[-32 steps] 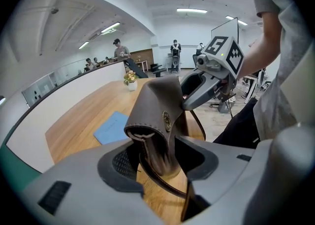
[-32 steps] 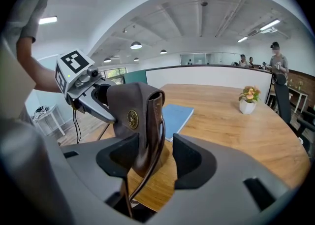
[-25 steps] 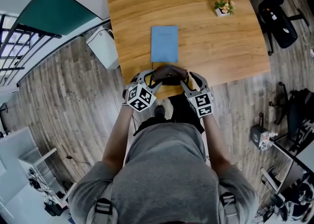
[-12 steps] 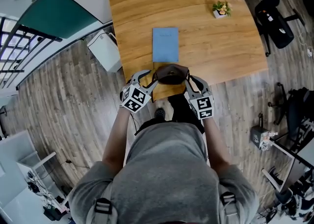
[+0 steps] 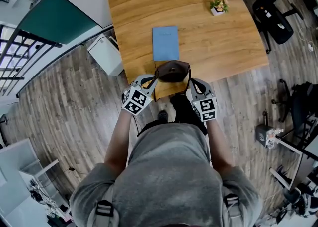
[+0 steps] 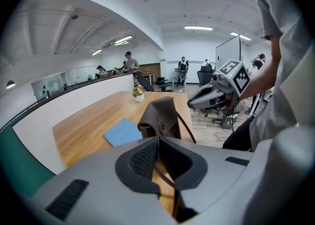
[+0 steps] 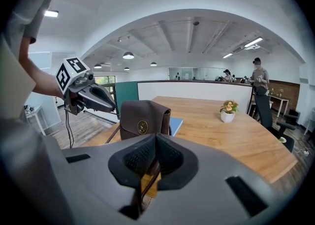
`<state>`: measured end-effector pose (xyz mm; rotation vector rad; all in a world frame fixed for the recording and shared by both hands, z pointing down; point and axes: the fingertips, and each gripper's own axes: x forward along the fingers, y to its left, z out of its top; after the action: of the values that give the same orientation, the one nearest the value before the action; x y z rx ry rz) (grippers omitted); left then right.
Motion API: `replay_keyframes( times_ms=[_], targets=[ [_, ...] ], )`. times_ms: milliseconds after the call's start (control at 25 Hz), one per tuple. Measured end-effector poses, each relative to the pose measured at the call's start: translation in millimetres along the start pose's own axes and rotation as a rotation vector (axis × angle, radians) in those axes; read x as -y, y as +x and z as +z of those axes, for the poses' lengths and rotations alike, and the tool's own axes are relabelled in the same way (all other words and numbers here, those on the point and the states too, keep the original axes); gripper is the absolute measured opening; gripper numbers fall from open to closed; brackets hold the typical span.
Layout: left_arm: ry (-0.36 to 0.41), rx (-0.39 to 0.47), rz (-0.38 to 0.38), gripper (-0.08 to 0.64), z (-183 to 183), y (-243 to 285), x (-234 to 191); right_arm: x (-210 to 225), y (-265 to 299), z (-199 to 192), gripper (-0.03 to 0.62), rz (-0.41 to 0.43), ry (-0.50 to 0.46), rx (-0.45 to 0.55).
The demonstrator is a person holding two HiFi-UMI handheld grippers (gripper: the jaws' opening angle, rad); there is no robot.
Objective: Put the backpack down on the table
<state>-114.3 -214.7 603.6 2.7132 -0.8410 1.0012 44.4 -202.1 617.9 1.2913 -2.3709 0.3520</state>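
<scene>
The left gripper, smooth grey plastic with ribbed black pads, has just closed its jaws and pinches the thin brown left strap of the backpack. The backpack is small, of dark brown leather with a rounded flap and a round brass badge, and stands upright over the near edge of the wood-grain bench. No view shows whether its base touches the wood. Just beyond it lies a flat blue notebook. The right gripper has likewise just closed and is clamped on the right strap. Far right, a little potted plant sits in a white pot.
</scene>
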Motion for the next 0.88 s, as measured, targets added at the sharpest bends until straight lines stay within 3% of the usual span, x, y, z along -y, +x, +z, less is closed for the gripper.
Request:
replay_keyframes(
  times_ms=[880],
  targets=[
    [0.048,-0.012,-0.014,0.026,2,-9,16,-6,-17,-5,0.003,-0.030,-0.003,-0.015]
  ],
)
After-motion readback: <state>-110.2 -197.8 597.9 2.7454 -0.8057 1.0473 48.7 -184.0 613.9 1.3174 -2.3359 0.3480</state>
